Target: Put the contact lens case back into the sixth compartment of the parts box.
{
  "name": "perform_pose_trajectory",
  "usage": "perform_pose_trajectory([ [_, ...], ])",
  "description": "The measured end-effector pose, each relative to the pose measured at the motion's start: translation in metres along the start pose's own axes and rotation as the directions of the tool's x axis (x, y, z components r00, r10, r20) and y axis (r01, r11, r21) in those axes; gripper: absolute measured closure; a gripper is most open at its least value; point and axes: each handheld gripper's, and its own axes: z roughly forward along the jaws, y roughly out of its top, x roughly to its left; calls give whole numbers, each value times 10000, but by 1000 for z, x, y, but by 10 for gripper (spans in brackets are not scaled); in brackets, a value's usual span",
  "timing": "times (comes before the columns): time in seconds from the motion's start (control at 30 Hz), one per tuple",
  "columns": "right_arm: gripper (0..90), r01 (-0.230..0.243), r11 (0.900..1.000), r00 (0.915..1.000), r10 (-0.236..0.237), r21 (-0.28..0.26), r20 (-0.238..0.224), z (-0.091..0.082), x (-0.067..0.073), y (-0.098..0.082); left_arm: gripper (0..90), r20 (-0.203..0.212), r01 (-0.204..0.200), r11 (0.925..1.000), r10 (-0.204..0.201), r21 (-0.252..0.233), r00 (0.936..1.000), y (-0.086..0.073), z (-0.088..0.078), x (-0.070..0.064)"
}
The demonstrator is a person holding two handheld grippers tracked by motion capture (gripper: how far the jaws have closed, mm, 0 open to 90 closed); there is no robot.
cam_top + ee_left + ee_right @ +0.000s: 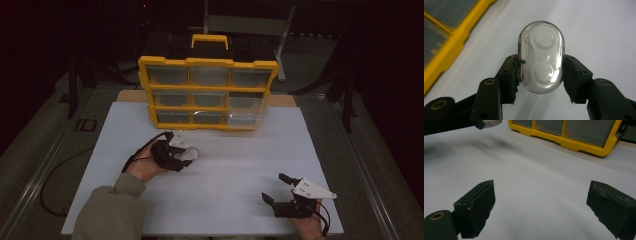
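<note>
High view: the right hand-held gripper (pixel 279 189) sits nearest, at 5 o'clock on the desk (pixel 235 170), jaws wide and empty. The left hand-held gripper (pixel 186 154) holds a clear case (pixel 190 153) at 6 o'clock of the yellow organizer (pixel 207 92).

Left gripper view: jaws clamp the case (pixel 541 57) across its short sides, long axis running toward 12 o'clock.

Right gripper view: organizer (pixel 574 135) at 12 o'clock, well apart.

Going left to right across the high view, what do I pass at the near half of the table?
Sleeve → left hand-held gripper clamping the clear oval case → bare white table → right hand-held gripper, jaws apart with nothing between them.
</note>
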Motion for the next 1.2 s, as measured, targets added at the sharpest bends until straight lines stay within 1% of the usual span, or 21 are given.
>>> perform_pose_trajectory([
  [0.13,80,6,10000,10000,-6,-22,-1,0,0,0,497,-160,29,9999,-31,-135,9999,5,-6,2],
  [0.4,81,15,10000,10000,-15,-27,-7,0,0,0,497,-350,-11,9996,1,-283,9994,11,-14,5],
  [0.9,81,6,10000,10000,-6,-27,-32,0,0,0,497,-445,-20,9983,-6,-577,9990,21,-25,11],
  [1.2,81,-5,10000,10000,5,-19,-40,0,0,0,497,-523,-38,9977,2,-672,9986,26,-30,13],
])
